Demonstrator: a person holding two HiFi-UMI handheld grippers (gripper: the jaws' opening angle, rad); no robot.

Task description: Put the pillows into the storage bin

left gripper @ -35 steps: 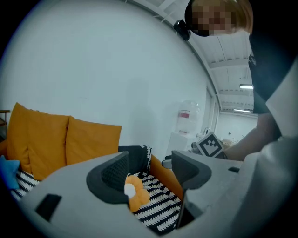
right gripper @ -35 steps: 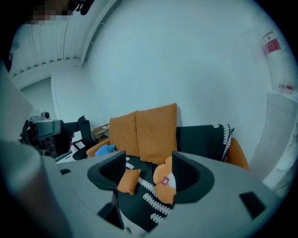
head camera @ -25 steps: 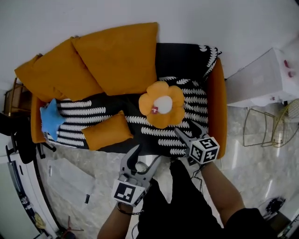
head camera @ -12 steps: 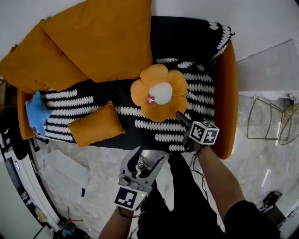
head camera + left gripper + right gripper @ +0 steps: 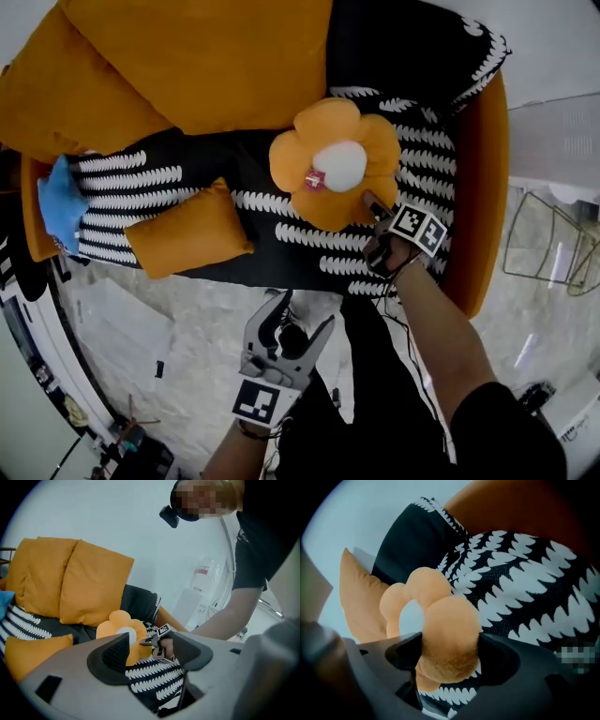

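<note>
Pale marble floor [image 5: 141, 319] lies beneath my left gripper [image 5: 302, 314], the nearest item I log. Its jaws are spread with nothing between them, and it is held short of the front edge of the black-and-white leaf-print cover [image 5: 309, 248].

Next is my right gripper [image 5: 373, 208], further ahead and to the right of the left one. Its jaws are apart and have just been widening, set astride one petal of the orange flower pillow [image 5: 323, 192]. The petal fills the gap from pad to pad, though I see no squeeze in it. The pillow, white at its centre, lies flat on the cover and spreads up and left from the right gripper's tips.

Left of the right gripper, well apart on the same cover, is one small rectangular orange pillow [image 5: 187, 230]. Further left again is one blue star pillow [image 5: 61, 202].

Just right of the right gripper is the orange armrest [image 5: 480, 187]. Beyond it, at the back, one large orange cushion [image 5: 206, 56] has a second orange cushion [image 5: 66, 94] beside it.
</note>
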